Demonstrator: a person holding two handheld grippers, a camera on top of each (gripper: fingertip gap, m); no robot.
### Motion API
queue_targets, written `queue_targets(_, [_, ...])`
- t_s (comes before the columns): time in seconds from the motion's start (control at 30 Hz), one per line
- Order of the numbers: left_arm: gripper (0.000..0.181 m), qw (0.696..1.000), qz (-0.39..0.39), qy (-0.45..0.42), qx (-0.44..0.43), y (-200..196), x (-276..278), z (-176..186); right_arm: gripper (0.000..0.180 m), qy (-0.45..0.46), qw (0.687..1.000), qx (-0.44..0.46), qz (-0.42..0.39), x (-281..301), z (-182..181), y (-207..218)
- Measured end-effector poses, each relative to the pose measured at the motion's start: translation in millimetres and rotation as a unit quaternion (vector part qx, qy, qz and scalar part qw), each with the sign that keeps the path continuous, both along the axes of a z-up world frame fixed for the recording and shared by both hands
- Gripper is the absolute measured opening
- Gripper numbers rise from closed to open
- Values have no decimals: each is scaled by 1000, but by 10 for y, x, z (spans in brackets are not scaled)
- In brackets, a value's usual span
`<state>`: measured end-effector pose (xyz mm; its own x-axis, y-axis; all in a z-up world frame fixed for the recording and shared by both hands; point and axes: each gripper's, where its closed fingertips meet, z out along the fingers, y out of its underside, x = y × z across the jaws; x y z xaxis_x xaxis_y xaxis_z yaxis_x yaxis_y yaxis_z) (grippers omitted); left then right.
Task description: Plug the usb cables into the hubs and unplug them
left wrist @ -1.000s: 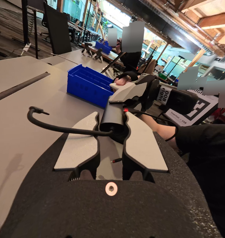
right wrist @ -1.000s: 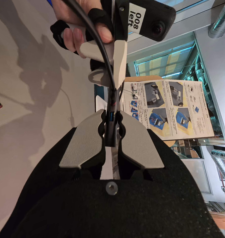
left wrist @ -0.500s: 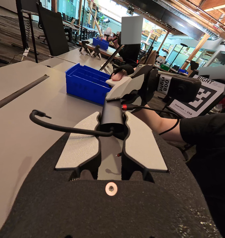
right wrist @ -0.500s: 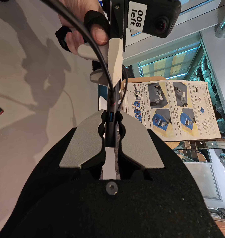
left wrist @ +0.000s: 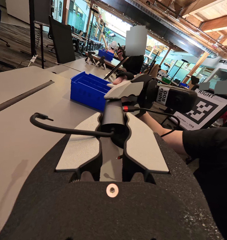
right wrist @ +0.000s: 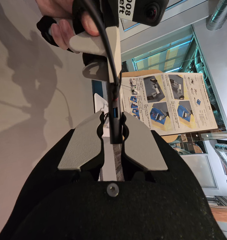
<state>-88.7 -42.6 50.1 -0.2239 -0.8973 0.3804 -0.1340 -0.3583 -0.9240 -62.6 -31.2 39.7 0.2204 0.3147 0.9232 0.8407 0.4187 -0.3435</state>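
1. I am working above the grey desk (left wrist: 19, 136), with the blue bin (left wrist: 88, 93) standing near its far edge.
2. My left gripper (left wrist: 113, 122) is holding its fingers clamped on the near end of the dark hub (left wrist: 113, 114) — raised off the desk.
3. My right gripper (right wrist: 112, 124) is clamping its fingers on the hub's (right wrist: 114, 124) other end.
4. The hub's own black cable (left wrist: 66, 129) is curling left.
5. A red-collared plug (left wrist: 129, 108) is sitting in the hub's side — smallest thing here.
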Motion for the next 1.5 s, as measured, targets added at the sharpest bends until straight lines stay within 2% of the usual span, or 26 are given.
queue_targets(0.23, [32,1000,21,-11,11,83,-56,73,32,39,999,-3,-17,74,49,63])
queue_targets(0.37, [32,998,59,-27,23,233,-151,167,32,112,993,-26,-32,151,200,86])
queue_targets(0.43, [32,994,97,-33,39,360,-210,206,30,156,985,-33,-65,257,311,137])
queue_targets(0.63, [33,959,243,-42,142,694,-332,250,31,293,940,-105,-136,378,515,161])
queue_targets(0.8, [32,933,309,-42,182,759,-310,204,32,437,883,-159,-69,-17,689,31])
queue_targets(0.87, [32,924,327,-42,193,749,-284,182,31,447,881,-139,-65,-99,690,55])
queue_targets(1.0, [32,911,349,-50,214,679,-242,186,34,431,890,-105,-106,-162,553,146])
queue_targets(1.3, [32,900,360,-68,238,539,-215,264,26,463,871,-124,-107,-189,398,219])
queue_targets(1.5, [32,890,370,-76,255,487,-205,285,27,477,862,-133,-106,-196,350,244])
